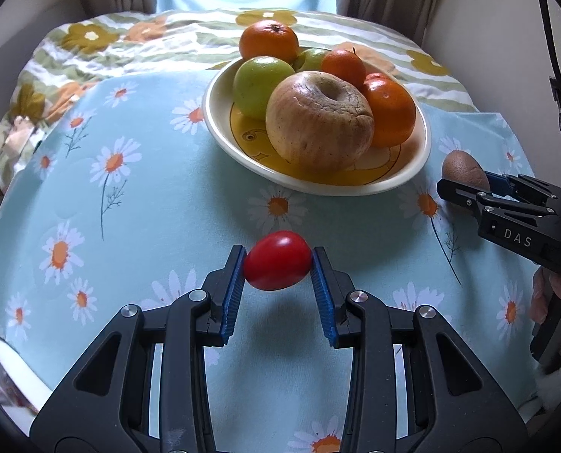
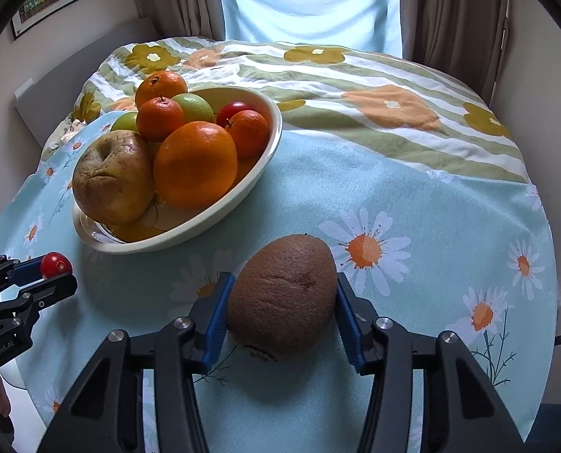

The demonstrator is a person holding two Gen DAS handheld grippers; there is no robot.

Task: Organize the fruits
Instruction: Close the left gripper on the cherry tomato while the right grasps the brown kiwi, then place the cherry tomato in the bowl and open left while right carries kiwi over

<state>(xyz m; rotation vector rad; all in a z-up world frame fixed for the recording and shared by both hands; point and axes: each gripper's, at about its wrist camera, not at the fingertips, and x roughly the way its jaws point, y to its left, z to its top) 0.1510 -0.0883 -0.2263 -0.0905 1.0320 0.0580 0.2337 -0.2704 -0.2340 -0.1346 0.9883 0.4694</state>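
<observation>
Fingers [image 2: 220, 317] pinch kiwi [image 2: 282, 296], long axis pointing forward-right.

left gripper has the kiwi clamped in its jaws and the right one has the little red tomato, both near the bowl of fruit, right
Swapped. The left wrist view shows the left gripper shut on the red tomato; the right wrist view shows the right gripper shut on the kiwi. Both are near the bowl of fruit.
</observation>
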